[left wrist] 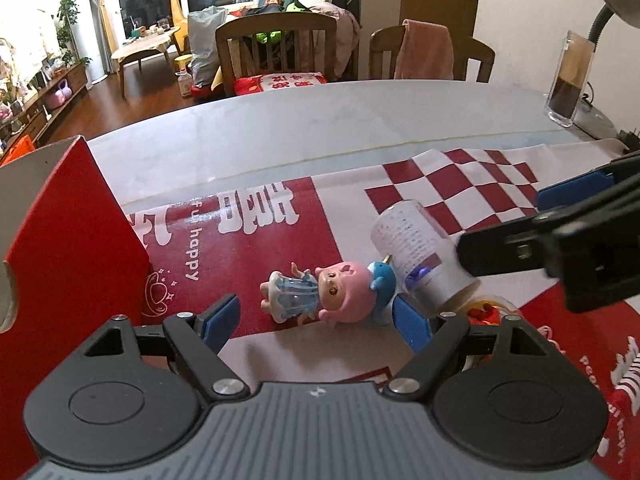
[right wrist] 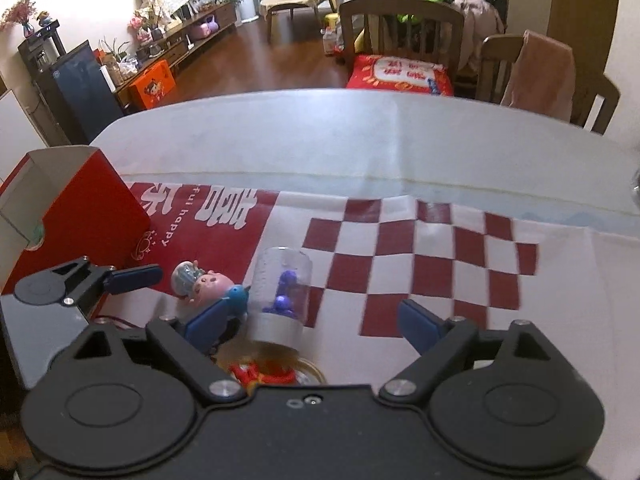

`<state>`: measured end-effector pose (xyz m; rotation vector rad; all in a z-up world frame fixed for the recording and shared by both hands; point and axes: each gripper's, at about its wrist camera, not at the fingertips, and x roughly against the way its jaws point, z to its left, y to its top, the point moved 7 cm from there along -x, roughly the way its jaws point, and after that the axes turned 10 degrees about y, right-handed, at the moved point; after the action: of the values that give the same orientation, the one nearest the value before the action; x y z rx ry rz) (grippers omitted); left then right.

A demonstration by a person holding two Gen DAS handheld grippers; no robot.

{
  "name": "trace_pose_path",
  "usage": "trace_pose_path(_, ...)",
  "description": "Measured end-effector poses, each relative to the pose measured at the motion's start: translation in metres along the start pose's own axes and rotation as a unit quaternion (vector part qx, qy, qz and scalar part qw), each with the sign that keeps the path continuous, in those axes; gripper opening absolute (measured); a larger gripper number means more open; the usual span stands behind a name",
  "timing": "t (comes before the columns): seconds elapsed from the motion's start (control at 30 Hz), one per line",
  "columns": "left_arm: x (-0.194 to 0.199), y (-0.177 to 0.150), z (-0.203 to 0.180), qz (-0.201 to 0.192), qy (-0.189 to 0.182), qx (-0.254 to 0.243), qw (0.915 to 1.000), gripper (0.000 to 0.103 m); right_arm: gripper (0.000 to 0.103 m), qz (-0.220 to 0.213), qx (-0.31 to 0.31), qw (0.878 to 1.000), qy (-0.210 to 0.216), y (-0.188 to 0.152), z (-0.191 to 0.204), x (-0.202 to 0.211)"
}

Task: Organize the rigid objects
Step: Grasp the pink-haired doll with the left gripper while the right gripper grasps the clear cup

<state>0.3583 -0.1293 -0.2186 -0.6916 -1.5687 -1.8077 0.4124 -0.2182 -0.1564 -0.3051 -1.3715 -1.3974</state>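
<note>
The left hand-held gripper (left wrist: 316, 318) stands wide open just above a small doll (left wrist: 320, 292) with a pink head and pale blue dress, lying on its side on the red and white cloth (left wrist: 460, 184) over the surface; nothing is gripped. Touching the doll's head lies a clear plastic tube (left wrist: 416, 252) with purple figures inside, and a round tin (right wrist: 276, 372) of red pieces sits just beside it. The right hand-held gripper (right wrist: 312, 324) is also open and empty, near the tube. A red box (left wrist: 76, 240) stands at the left
</note>
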Motion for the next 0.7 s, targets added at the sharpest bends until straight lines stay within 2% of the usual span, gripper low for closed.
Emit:
trace_pose_path(0.17, -0.006, 0.000, -0.003, -0.009, -0.007, 0.000, 0.9999, 0.083, 0.078, 0.013, -0.016, 1.000, 0.013, 0.001, 0.000, -0.018)
trace_pose_path(0.33, -0.011, 0.001, -0.007, -0.012, -0.012, 0.002, 0.9998, 0.083, 0.071, 0.022, -0.031, 0.999, 0.021, 0.000, -0.001, -0.031)
trace_pose_path(0.43, -0.012, 0.002, -0.009, -0.019, -0.011, 0.001, 0.9997, 0.083, 0.070, 0.013, -0.048, 0.998, 0.033, 0.002, -0.004, -0.031)
trace_pose_path(0.57, -0.014, 0.004, -0.008, -0.020, -0.010, 0.001, 0.9998, 0.083, 0.056, 0.005, -0.065, 0.997, 0.051, 0.004, -0.005, -0.029)
trace_pose_path(0.7, -0.015, 0.004, -0.007, -0.020, -0.009, 0.003, 0.9998, 0.081, 0.049, 0.003, -0.081, 0.995, 0.062, 0.001, -0.008, -0.027)
